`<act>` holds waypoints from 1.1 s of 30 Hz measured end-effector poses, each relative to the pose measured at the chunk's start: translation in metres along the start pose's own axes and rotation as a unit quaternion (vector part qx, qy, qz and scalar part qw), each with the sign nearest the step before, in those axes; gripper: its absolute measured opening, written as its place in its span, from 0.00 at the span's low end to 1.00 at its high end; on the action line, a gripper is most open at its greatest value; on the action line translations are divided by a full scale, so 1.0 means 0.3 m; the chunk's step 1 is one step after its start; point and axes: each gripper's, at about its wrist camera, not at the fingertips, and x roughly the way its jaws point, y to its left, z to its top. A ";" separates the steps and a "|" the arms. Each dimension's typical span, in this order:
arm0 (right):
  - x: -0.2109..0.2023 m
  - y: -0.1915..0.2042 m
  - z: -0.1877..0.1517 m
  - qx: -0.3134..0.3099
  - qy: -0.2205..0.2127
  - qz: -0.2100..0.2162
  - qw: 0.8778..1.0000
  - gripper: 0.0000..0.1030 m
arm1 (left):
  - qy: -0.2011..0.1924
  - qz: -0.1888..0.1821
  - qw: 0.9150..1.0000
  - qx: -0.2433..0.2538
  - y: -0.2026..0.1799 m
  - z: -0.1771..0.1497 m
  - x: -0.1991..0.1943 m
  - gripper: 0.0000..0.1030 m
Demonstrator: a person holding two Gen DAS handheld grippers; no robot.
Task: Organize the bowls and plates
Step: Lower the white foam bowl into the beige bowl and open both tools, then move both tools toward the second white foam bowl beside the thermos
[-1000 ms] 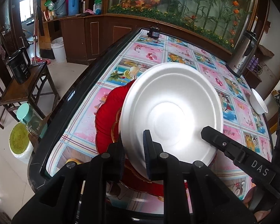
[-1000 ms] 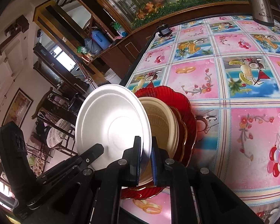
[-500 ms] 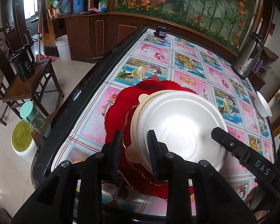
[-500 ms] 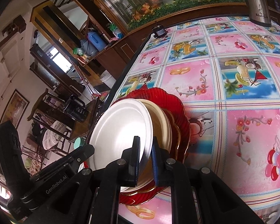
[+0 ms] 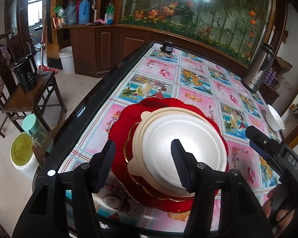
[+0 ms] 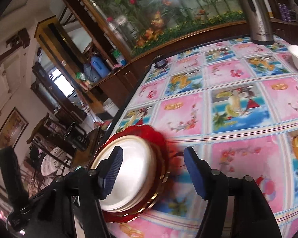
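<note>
Two pairs of ribbed fingers stand spread apart and empty: the left gripper point(image 5: 143, 163) hangs over the near side of the stack with nothing between its fingers, and the right gripper point(image 6: 154, 173) likewise gapes, one finger in front of the stack and the other over the cloth to its right. Beneath them the white plate point(image 5: 185, 148) lies flat on top of a cream plate point(image 5: 138, 148), which sits on a gold-rimmed dish and then a scalloped red plate point(image 5: 120, 127), all nested near the left edge of the surface point(image 5: 196, 97), which is covered in a pink and blue pictured cloth. Well apart, at the far right, a white bowl point(image 5: 275, 118) rests alone. Farther back stands a steel thermos point(image 5: 259, 69), and a small dark jar point(image 5: 167, 47) sits at the far end.
</note>
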 end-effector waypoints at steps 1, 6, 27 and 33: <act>-0.005 -0.032 0.006 0.009 -0.001 -0.006 1.000 0.65 | 0.000 0.001 1.000 0.005 -0.010 -0.002 0.000 0.56; -0.032 -0.187 0.020 0.049 -0.008 -0.044 0.998 0.65 | -0.012 -0.006 0.999 0.041 -0.083 -0.019 -0.020 0.58; -0.457 -0.959 0.210 0.229 -0.135 -0.171 0.949 0.70 | 0.077 -0.114 0.954 0.266 -0.668 -0.253 -0.018 0.72; -0.556 -1.194 0.309 0.307 -0.172 -0.157 0.923 0.71 | 0.124 -0.136 0.940 0.287 -0.830 -0.238 0.026 0.72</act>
